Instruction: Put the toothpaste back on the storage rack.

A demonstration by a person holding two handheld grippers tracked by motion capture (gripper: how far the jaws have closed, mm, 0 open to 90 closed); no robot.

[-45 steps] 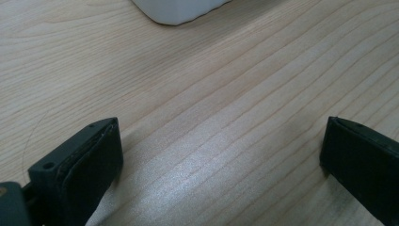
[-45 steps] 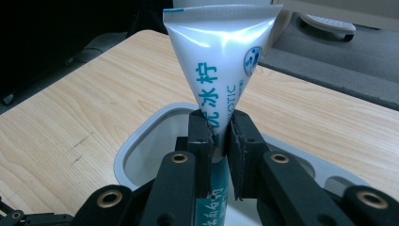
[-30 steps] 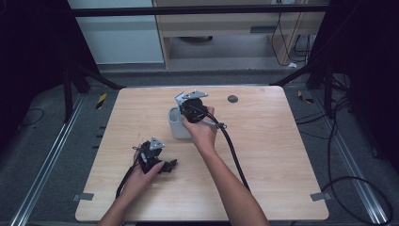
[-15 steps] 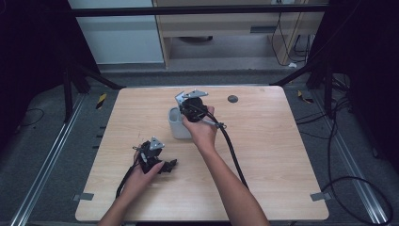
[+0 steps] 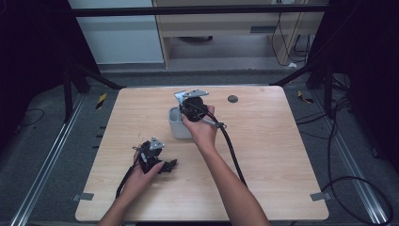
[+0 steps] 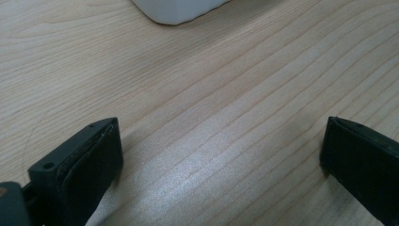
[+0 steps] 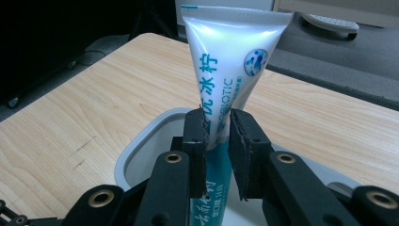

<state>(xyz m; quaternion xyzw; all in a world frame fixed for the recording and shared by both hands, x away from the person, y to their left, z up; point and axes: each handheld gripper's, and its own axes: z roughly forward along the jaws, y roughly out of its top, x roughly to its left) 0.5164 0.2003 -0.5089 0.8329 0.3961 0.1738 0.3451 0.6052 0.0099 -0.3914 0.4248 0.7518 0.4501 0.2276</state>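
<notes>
Left gripper [image 5: 151, 157] sat low on the wooden table [image 5: 282, 160], jaws spread wide over bare wood, nothing between them. Grey cup [image 5: 177, 123] stood mid-table. Right gripper [image 7: 217, 141] was over it, jaws clamped on a white-and-teal tube [image 7: 226, 70], held upright, lower end inside the cup.

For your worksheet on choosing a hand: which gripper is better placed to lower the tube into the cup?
Right. The right gripper is shut on the white-and-teal plastic tube above the pale grey cup; the left gripper rests open on the table.
</notes>
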